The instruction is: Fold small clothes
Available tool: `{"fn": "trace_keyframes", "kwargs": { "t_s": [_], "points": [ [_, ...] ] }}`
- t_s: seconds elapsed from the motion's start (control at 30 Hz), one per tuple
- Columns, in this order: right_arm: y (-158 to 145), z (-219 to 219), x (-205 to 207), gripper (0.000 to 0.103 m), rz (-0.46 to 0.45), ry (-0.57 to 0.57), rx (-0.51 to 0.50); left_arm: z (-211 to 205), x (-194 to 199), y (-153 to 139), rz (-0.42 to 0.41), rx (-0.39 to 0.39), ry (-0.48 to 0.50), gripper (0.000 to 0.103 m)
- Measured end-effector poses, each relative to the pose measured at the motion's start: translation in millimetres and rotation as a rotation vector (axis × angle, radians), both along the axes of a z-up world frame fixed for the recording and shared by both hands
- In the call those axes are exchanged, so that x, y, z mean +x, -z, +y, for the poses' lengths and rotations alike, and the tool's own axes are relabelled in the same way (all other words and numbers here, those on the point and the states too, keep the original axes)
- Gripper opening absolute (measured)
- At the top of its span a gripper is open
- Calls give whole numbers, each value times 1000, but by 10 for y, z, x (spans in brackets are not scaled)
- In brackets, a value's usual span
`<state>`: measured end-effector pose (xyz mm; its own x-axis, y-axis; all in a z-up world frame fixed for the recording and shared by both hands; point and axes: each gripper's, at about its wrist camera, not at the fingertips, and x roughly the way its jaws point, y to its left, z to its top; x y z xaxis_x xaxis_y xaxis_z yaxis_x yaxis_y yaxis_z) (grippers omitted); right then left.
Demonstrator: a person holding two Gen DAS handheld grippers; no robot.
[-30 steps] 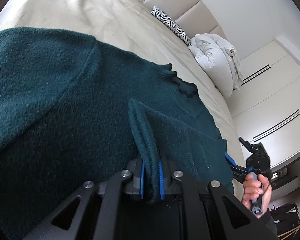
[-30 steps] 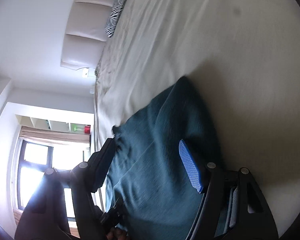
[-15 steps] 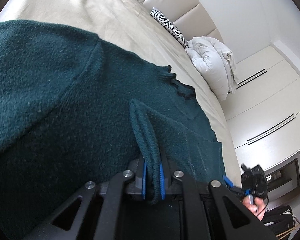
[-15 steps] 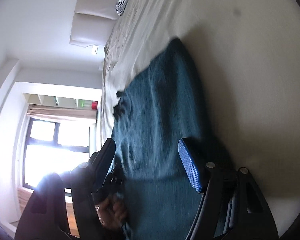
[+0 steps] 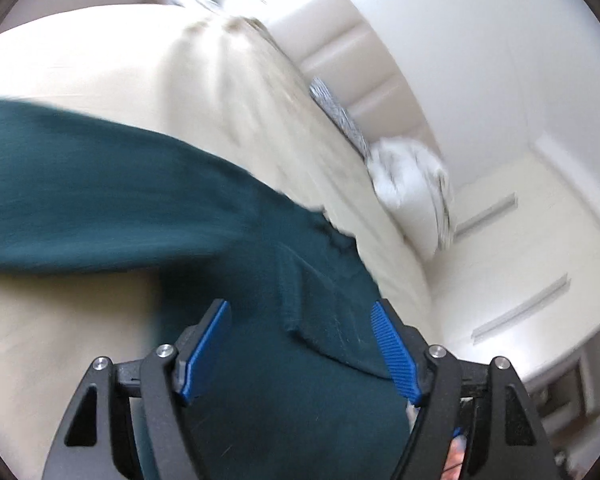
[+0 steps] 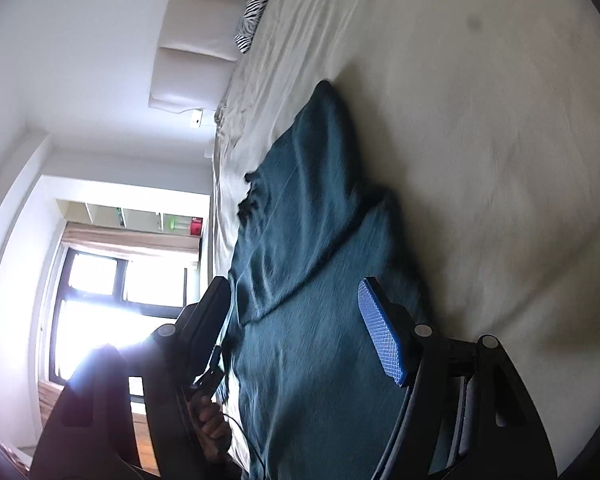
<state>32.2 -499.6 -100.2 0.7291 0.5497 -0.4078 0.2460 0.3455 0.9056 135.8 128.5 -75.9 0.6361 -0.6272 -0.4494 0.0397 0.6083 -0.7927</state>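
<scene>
A dark green knit sweater (image 5: 100, 196) lies on the beige bed (image 5: 228, 92), with one side folded over the body. My left gripper (image 5: 300, 340) is open just above it, the folded edge (image 5: 288, 292) lying loose between its blue pads (image 5: 204, 352). The view is blurred by motion. In the right wrist view the sweater (image 6: 312, 264) stretches across the bed (image 6: 480, 140). My right gripper (image 6: 296, 320) is open and empty above it. The left gripper's handle and the hand holding it (image 6: 208, 412) show at the lower left.
A zebra-print pillow (image 5: 340, 116) and a white duvet (image 5: 412, 188) lie at the head of the bed by the padded headboard (image 6: 196, 60). White wardrobe doors (image 5: 520, 272) stand to the right. A bright window (image 6: 100, 300) is beyond the bed.
My left gripper has opened and let go of the sweater's edge, then pulled back and tilted up. The folded part now lies on the sweater's body. My right gripper stayed open.
</scene>
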Motion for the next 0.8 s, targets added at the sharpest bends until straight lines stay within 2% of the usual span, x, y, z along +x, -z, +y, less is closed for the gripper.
{"fn": "trace_keyframes", "kwargs": {
  "t_s": [0.1, 0.17, 0.3, 0.4, 0.43, 0.6, 0.63, 0.67, 0.7, 0.73, 0.8],
  "points": [
    [-101, 264, -120, 66, -18, -26, -2, 673, -398, 108, 30, -99, -174, 74],
    [-148, 517, -108, 66, -32, -51, 1, 1158, -696, 241, 58, -186, -325, 74],
    [-263, 926, -124, 66, -46, -111, 7, 1744, -1072, 402, 93, -286, -551, 74],
    [-325, 1165, -85, 66, -49, -140, 6, 1993, -1230, 539, 133, -355, -684, 74],
    [-349, 1248, -77, 66, -51, -147, 4, 2062, -1258, 621, 139, -411, -718, 74],
    [-419, 1501, -48, 66, -53, -164, -3, 2261, -1109, 835, 164, -553, -840, 65],
    [-423, 1540, -60, 66, -52, -163, -4, 2328, -1081, 848, 169, -565, -861, 55],
    [-425, 1529, -53, 66, -51, -161, -4, 2390, -1046, 869, 179, -574, -878, 39],
    [-429, 1529, -65, 66, -51, -159, -7, 2404, -988, 889, 197, -577, -896, 31],
    [-436, 1537, -88, 66, -52, -157, -13, 2432, -920, 903, 220, -560, -911, 18],
    [-440, 1505, -115, 66, -54, -149, -19, 2566, -863, 808, 235, -489, -894, 11]
  ]
}}
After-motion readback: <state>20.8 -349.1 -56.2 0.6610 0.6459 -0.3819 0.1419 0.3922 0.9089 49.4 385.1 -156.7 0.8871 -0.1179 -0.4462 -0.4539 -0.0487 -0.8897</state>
